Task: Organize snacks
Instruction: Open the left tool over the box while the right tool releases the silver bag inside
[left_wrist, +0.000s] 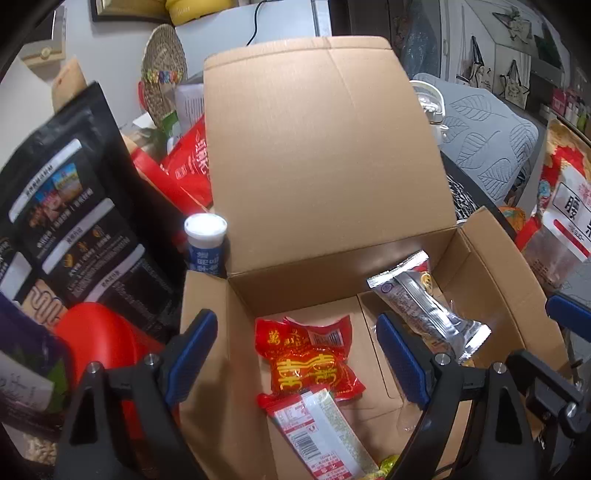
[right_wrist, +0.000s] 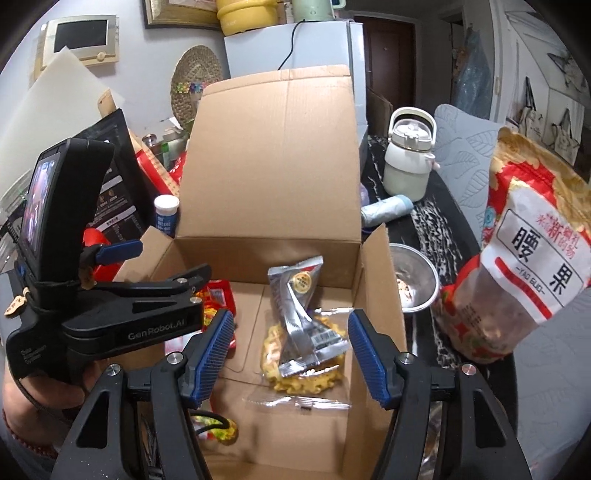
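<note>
An open cardboard box (left_wrist: 317, 147) stands with its lid raised. On its floor lie a red snack pack (left_wrist: 310, 362), a white and red pack (left_wrist: 321, 432) and a silver pack (left_wrist: 424, 310). My left gripper (left_wrist: 297, 358) hangs open over the box's left side, above the red pack and not touching it. In the right wrist view my right gripper (right_wrist: 291, 354) is open above the silver pack (right_wrist: 306, 317), which rests on a clear bag of yellow crisps (right_wrist: 295, 373). A hand holds the left gripper (right_wrist: 155, 266) at the box's (right_wrist: 269, 166) left wall.
A tall black pouch (left_wrist: 74, 221), a white-capped tube (left_wrist: 205, 243) and a red object (left_wrist: 103, 343) crowd the box's left side. To its right stand a steel bowl (right_wrist: 413, 277), a large cashew bag (right_wrist: 528, 266) and a white bottle (right_wrist: 406, 155).
</note>
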